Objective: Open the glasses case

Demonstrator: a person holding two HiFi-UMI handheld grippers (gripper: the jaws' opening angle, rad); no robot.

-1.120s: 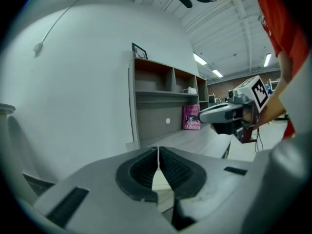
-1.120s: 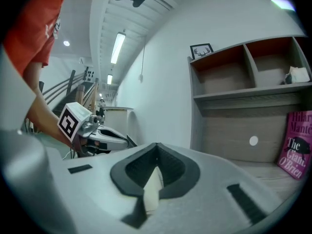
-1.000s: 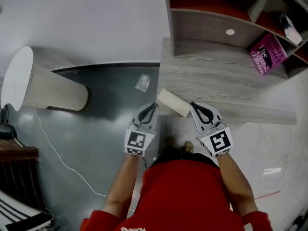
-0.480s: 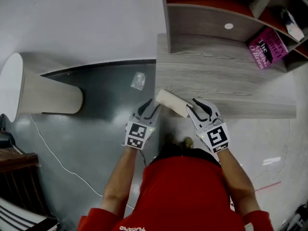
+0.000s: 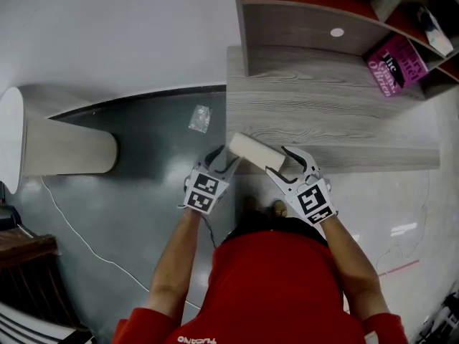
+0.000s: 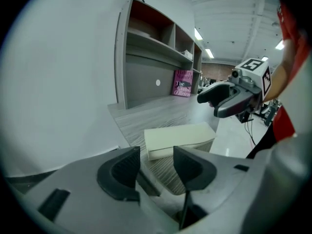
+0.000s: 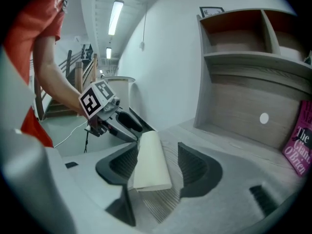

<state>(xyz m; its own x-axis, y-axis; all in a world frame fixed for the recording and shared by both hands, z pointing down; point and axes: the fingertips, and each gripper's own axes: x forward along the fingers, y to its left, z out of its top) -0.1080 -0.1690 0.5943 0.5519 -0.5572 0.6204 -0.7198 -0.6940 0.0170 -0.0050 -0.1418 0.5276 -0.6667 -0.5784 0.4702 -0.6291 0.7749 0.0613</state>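
Both grippers had dropped to the cream rectangular glasses case (image 5: pixel 256 153) on the grey wood-grain desk (image 5: pixel 337 120) corner. Left gripper (image 5: pixel 221 158) and right gripper (image 5: pixel 280 165) jaws were opening, nothing gripped; the case's end sat between the right's. Case still closed, likely about to be grasped.

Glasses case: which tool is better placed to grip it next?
Right, probably. The glasses case reaches between the opening jaws of the right tool; it lies just ahead of the left tool, jaws also opening.
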